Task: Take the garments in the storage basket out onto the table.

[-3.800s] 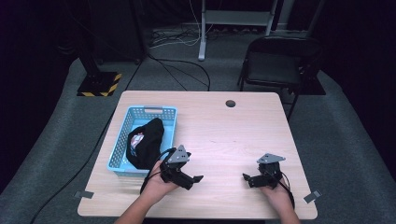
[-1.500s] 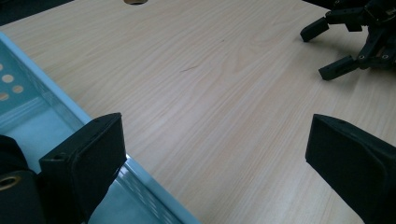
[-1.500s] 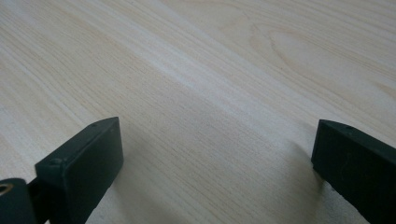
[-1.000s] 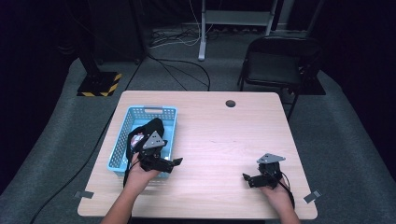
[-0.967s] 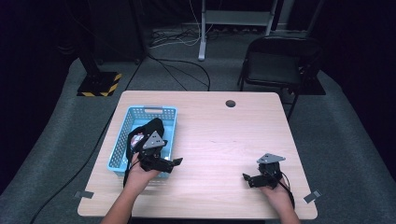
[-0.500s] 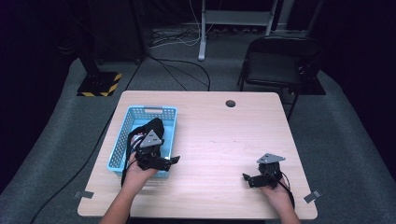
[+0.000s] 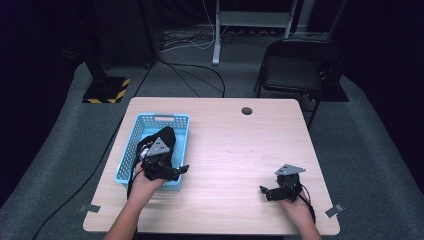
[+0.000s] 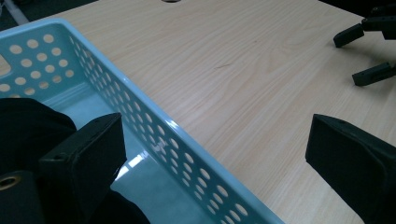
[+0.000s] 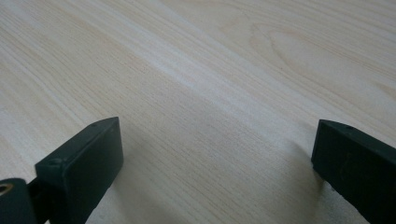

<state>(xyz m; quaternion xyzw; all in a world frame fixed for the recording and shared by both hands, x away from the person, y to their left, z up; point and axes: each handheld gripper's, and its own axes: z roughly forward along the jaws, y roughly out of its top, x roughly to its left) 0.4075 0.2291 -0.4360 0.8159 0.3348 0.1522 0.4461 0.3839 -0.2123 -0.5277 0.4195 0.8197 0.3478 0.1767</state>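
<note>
Two grippers, both with jaws apart: the left gripper (image 7: 167, 167) hangs over the basket's (image 7: 181, 120) near right wall, one jaw inside above the black cloth (image 8: 28, 133), one outside. Right gripper (image 7: 267, 192) rests low over bare table (image 7: 240, 150), well apart from the basket.

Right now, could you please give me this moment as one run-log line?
left gripper: open, jaws astride blue basket wall | black cloth: in basket | right gripper: open, on table
</note>
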